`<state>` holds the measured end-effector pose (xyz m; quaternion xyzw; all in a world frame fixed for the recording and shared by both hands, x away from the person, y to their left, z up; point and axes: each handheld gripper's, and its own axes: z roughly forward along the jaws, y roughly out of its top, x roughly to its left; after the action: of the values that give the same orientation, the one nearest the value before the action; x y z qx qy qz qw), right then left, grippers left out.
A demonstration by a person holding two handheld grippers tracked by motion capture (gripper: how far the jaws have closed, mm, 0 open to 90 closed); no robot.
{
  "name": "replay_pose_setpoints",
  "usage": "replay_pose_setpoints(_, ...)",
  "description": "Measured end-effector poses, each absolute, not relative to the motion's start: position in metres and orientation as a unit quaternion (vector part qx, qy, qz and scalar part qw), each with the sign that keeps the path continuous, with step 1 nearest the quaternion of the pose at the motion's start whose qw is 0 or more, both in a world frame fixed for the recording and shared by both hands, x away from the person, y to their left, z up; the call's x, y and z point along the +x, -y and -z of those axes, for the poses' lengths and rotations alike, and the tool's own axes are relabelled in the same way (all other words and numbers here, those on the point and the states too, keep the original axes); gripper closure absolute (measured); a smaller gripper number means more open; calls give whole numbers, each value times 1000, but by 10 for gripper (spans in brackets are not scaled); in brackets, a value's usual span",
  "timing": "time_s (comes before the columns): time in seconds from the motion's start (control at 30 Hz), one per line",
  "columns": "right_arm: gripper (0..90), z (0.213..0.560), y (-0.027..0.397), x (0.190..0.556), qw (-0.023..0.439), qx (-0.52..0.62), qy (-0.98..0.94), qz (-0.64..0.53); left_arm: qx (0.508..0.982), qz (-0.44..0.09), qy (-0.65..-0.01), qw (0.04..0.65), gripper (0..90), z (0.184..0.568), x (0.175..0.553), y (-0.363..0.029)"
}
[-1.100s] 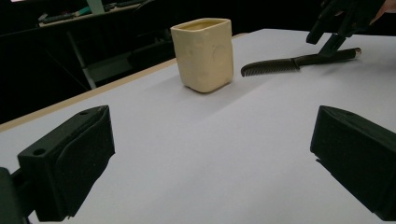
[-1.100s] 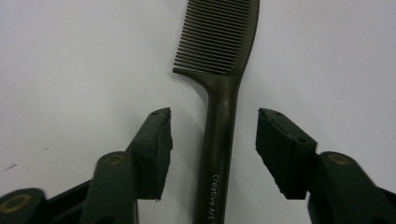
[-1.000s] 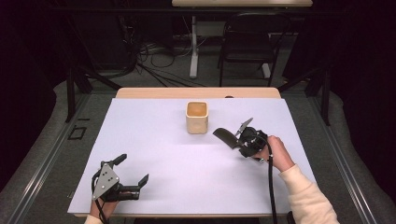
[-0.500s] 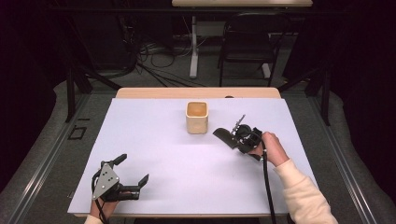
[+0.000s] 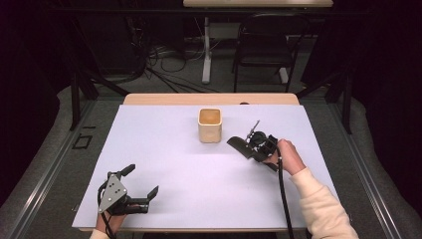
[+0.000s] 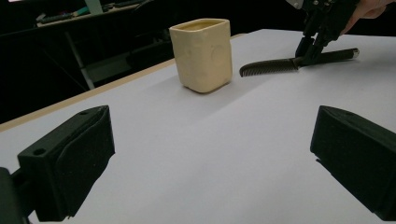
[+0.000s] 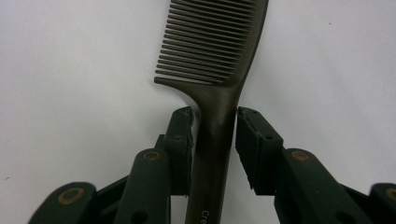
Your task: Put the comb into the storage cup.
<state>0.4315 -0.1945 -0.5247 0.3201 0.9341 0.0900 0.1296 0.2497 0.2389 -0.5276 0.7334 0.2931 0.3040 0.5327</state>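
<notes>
The right gripper (image 7: 214, 140) has come down, jaws closing around the comb (image 7: 217, 70) handle without clamping, beside the cup (image 5: 209, 124), contents unseen.

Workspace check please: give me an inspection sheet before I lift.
Surface: white table sheet, flat.
Job's things: dark comb lying flat, teeth toward the cream cup; cup upright, apart from comb.
Clutter: nothing seen.
Grippers: right gripper straddles the comb's neck, jaws just been closing, slight gaps at both fingers, so not clamped. Left gripper open at the near edge, holding nothing.
Cables: one trails from right gripper along the sleeve.
Surroundings: dark room, chair behind table.
</notes>
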Motion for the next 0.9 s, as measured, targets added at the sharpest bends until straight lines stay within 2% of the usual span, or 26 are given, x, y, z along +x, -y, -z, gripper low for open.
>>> replay_pose_setpoints(0.4,710,527,199,436,114,343,-927,-96,734,-303,-292,532,0,528,250,-239)
replay_pose_setpoints(0.9,715,518,204,431,111,356,-920,-119,733,-306,-292,533,0,527,249,-239)
